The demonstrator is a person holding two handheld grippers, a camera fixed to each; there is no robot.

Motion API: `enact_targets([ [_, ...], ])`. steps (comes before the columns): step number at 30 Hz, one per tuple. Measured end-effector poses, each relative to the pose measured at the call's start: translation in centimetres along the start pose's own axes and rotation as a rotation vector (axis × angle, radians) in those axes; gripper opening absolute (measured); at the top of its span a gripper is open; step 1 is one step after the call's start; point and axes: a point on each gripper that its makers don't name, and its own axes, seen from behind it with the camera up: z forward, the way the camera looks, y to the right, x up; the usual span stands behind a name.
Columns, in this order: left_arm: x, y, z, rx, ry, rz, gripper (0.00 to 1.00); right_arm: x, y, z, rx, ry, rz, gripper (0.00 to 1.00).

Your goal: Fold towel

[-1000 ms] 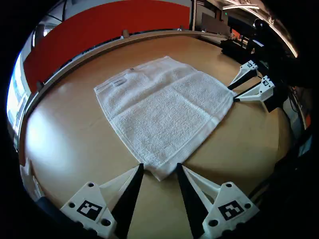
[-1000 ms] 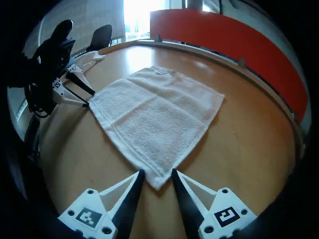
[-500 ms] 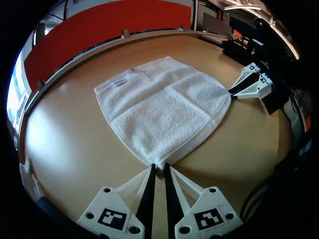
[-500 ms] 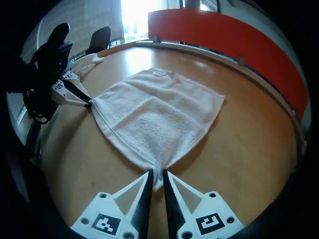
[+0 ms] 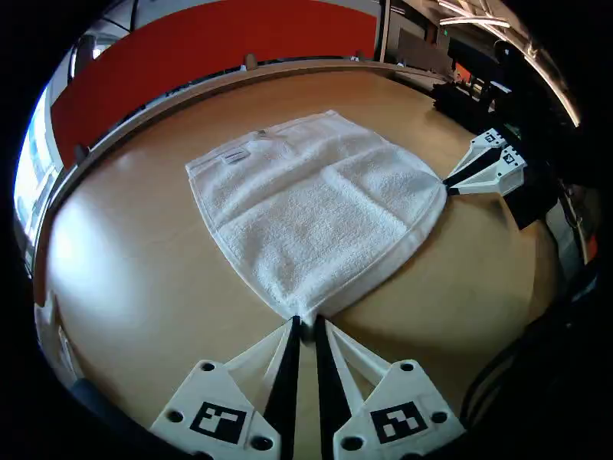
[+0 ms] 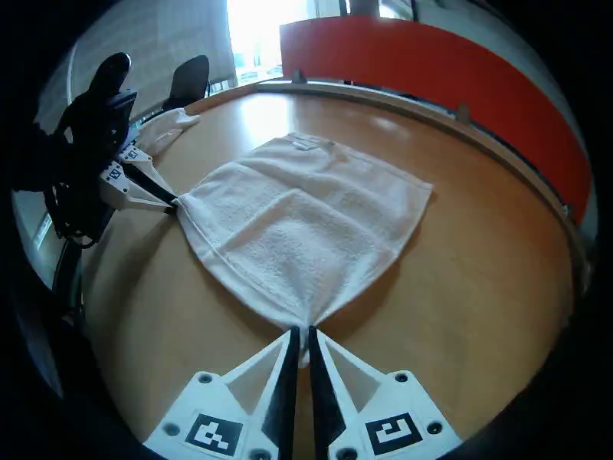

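Jaws of left gripper [image 5: 306, 322] and right gripper [image 6: 301, 333], lower centre, clenched on neighbouring corners of towel [image 5: 314, 199]; no fold yet made.

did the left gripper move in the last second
Yes: the left gripper closed inward, pinching a corner of the white terry towel on the tan wooden table.
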Motion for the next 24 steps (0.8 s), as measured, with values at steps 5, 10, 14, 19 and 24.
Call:
enact_targets([
  [5,0.1,0.2,-0.1,-0.004,-0.009,-0.008,0.13,0.1,0.0,-0.3,-0.003,0.000,-0.017,0.09],
  [10,0.4,0.5,-0.6,-0.007,-0.005,-0.022,0.13,0.9,0.1,-0.9,-0.010,0.016,-0.016,0.09],
  [14,1.0,0.7,-1.4,-0.008,0.004,-0.040,0.13,1.6,0.4,-1.5,-0.017,0.032,-0.008,0.09],
  [19,1.8,0.9,-2.3,-0.001,0.013,-0.054,0.13,2.8,0.3,-2.4,-0.020,0.054,-0.011,0.09],
  [24,2.5,0.9,-3.4,0.005,0.020,-0.062,0.13,4.1,0.1,-3.5,-0.019,0.079,-0.018,0.08],
])
